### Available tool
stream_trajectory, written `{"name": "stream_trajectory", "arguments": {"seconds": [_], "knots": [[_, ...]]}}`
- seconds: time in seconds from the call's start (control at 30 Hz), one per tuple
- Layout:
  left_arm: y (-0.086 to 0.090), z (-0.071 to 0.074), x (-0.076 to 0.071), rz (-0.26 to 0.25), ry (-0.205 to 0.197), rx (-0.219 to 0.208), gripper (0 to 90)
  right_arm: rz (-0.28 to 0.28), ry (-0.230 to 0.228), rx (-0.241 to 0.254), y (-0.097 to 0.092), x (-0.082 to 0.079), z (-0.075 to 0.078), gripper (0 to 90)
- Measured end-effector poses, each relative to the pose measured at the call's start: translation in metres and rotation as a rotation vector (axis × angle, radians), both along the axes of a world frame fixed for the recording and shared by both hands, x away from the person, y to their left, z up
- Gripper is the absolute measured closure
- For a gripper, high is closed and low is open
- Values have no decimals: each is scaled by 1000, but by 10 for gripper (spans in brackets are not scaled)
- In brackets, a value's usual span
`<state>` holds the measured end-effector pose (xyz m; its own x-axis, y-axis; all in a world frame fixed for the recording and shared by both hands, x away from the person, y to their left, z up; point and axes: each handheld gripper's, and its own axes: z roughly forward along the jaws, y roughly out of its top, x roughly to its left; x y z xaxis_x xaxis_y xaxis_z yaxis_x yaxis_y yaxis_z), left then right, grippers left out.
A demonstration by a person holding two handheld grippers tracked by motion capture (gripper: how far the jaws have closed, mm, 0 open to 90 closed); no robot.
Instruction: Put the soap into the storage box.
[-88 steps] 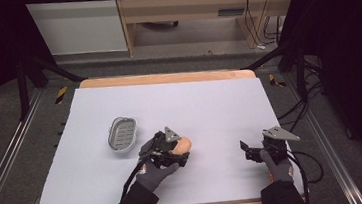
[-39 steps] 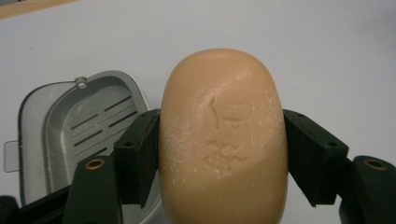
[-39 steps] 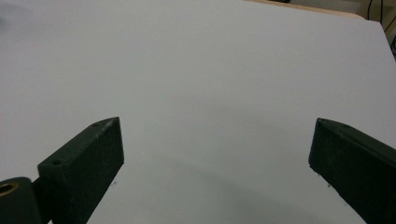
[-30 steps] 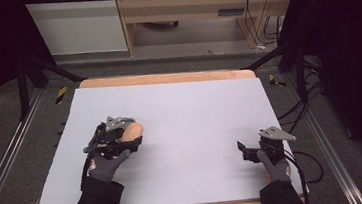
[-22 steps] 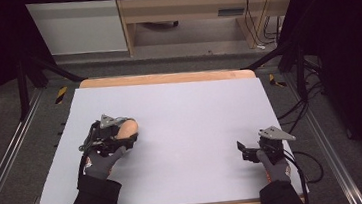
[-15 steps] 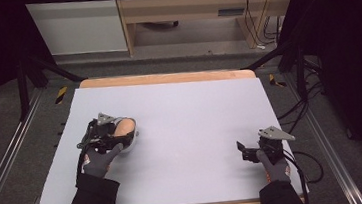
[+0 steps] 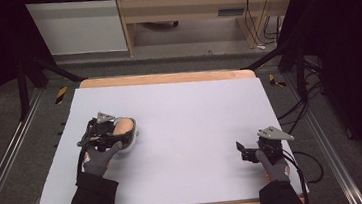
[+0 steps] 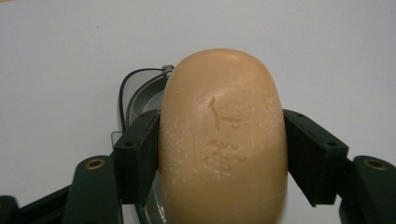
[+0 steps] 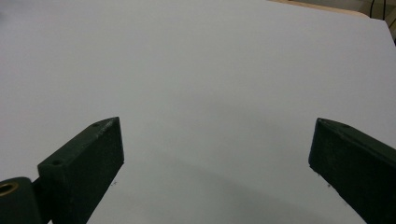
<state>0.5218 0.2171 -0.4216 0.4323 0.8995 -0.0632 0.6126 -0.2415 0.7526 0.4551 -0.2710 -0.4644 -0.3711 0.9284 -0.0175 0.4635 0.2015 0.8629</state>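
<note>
I've got the soap bar pinched across its width in my left hand-held gripper, right over the soap dish — long axis along the dish's — while my right hand-held gripper sits spread, well apart.

the soap bar is a rounded, oblong cake of tan-orange, smooth but flecked with pale crumbs, and has characters pressed into its upper face. it sits clamped at its two long sides between black jaws, its length running away from them. under it lies the soap dish, a grey oval tray with a thin wire edge, mostly hidden; whether the bar touches it is unclear. both are at the table's left side.
</note>
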Motion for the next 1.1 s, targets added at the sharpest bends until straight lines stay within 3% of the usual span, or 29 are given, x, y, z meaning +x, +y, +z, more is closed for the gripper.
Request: {"name": "stream_trajectory", "arguments": {"seconds": [1.1], "knots": [[-2,-9,3,21,13,36,319,-2,5,2,0,0,0,35]]}}
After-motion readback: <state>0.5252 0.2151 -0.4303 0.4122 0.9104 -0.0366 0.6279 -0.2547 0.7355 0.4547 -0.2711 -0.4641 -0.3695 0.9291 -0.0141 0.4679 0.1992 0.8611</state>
